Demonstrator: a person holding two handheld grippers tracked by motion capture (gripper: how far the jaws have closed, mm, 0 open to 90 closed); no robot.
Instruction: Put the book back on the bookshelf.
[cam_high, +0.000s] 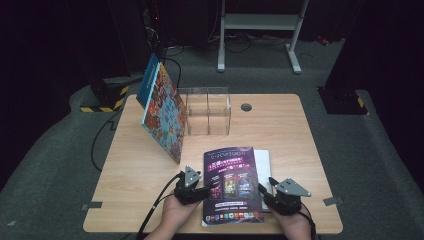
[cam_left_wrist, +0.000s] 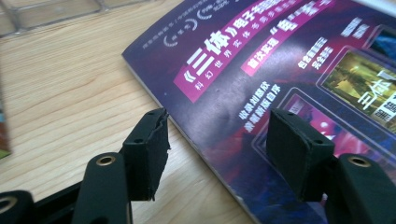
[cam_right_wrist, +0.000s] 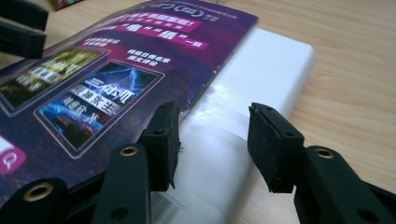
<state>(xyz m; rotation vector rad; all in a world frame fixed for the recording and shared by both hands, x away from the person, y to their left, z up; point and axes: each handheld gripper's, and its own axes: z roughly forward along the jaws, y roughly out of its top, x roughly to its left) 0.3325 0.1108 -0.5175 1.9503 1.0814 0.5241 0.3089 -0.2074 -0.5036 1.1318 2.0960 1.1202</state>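
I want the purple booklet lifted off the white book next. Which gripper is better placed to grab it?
Left, probably. The left gripper stands open astride the purple booklet's free edge over bare table. The right gripper, also open, straddles the white book beside the booklet's other edge.

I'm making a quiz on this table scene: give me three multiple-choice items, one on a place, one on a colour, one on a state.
1. Where does the clear box stand?
A. far side of the table
B. on the floor
C. on the purple book

2. What colour is the cover of the book between the claws?
A. green
B. purple
C. yellow

3. How do the left claw jaws stand?
A. clamped shut
B. apart over the book's edge
C. holding a cup

Answers: 1 A, it sits beyond the book beside the leaning picture book; 2 B, purple cover with pink bands; 3 B, a gap shows between the pads.
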